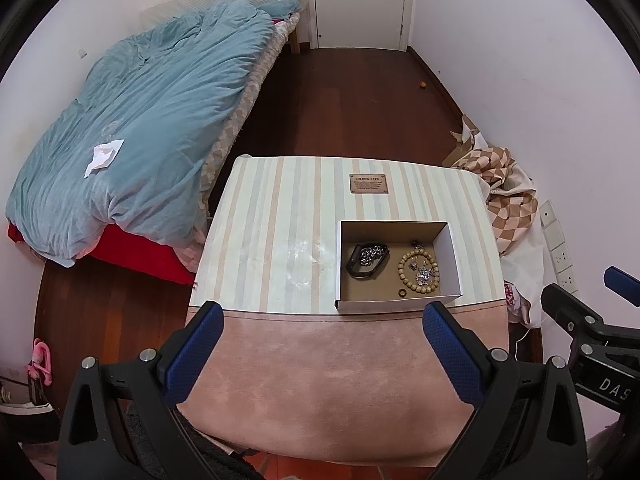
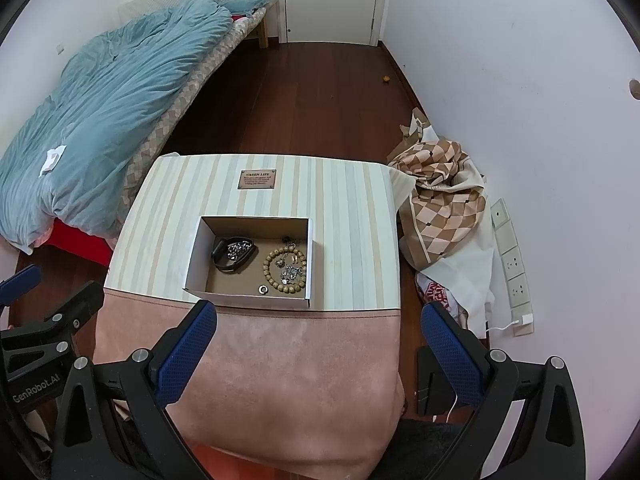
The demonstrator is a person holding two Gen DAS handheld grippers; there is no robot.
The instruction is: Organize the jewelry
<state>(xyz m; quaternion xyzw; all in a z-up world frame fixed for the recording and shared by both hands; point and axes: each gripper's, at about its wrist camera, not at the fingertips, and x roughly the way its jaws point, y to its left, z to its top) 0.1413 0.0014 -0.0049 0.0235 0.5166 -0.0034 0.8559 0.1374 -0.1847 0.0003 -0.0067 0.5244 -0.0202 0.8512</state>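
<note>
Both claws, the left claw (image 1: 322,344) and the right claw (image 2: 316,344), are hanging wide apart and holding nothing. The jewelry is lying in the box (image 2: 192,256) at mid frame on the tabletop (image 2: 352,216): beads (image 2: 269,276), chain (image 2: 238,249), ring (image 2: 262,289). Grabbing the beads might be snagging the shiny bits inside them.

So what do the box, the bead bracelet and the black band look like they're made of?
Box: thin cardboard by the look, white matte walls and a plain brown floor with folded edges. Bead bracelet: probably wood, round tan beads with a dull sheen. Black band: smooth matte black, perhaps rubber or silicone; too small to tell. The chain on it glints like metal.
</note>
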